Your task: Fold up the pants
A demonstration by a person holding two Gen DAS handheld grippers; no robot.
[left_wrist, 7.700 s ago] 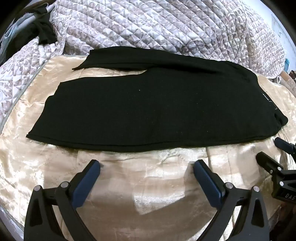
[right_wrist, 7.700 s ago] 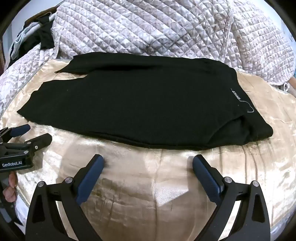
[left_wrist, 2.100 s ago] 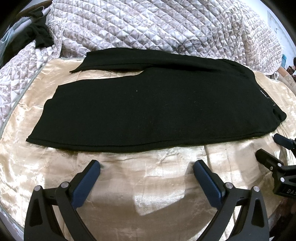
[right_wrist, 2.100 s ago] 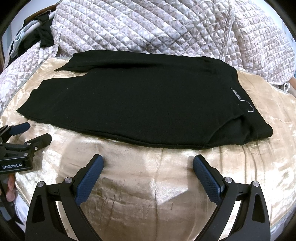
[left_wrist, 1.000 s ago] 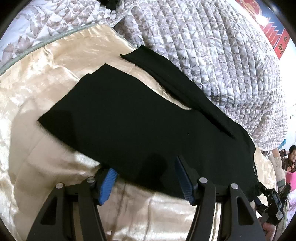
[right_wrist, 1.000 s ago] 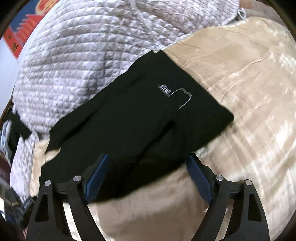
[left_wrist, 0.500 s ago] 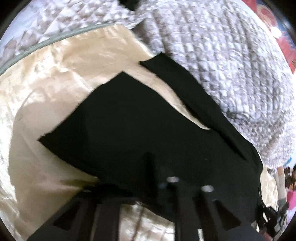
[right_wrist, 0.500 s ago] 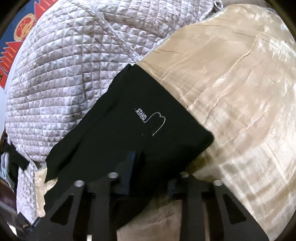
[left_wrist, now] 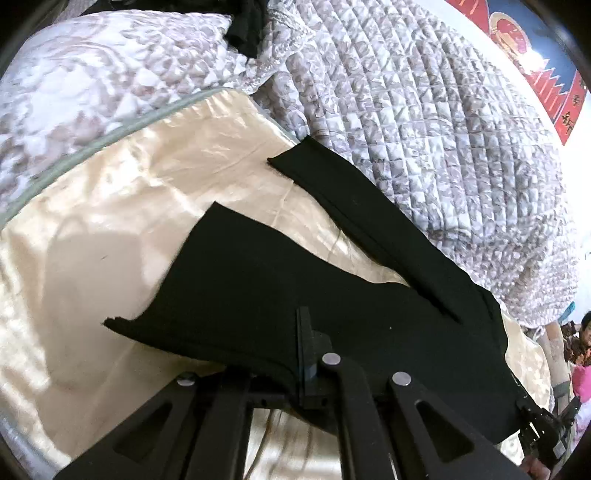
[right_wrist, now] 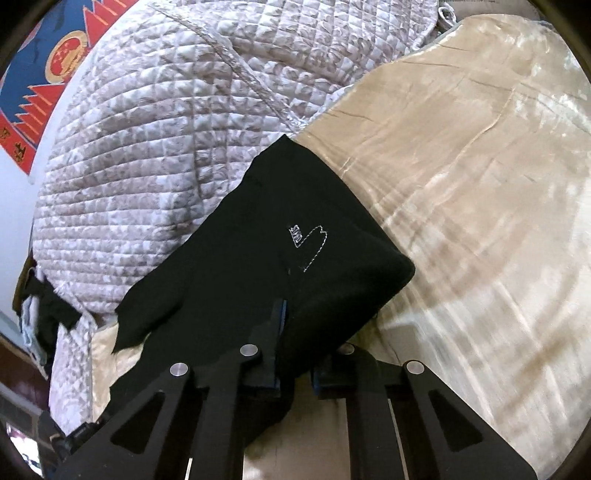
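Observation:
Black pants (left_wrist: 258,280) lie spread on a gold satin sheet (left_wrist: 110,206), legs running to the upper left. My left gripper (left_wrist: 295,373) is shut on the near edge of the near leg and holds it raised off the sheet. In the right wrist view the waist end of the pants (right_wrist: 295,266) carries a small white stitched logo (right_wrist: 308,240). My right gripper (right_wrist: 291,369) is shut on the near edge by the waist, with the cloth bunched between its fingers. The right gripper also shows at the lower right of the left wrist view (left_wrist: 543,432).
A quilted grey-white blanket (left_wrist: 424,122) is heaped behind the pants. Bare gold sheet (right_wrist: 480,184) lies right of the waist. A dark garment (left_wrist: 245,26) lies at the back left. A red and blue wall hanging (right_wrist: 40,70) hangs behind.
Both grippers moved from hovering open over the sheet onto the near edge of the pants, closed on it, and lifted the edge.

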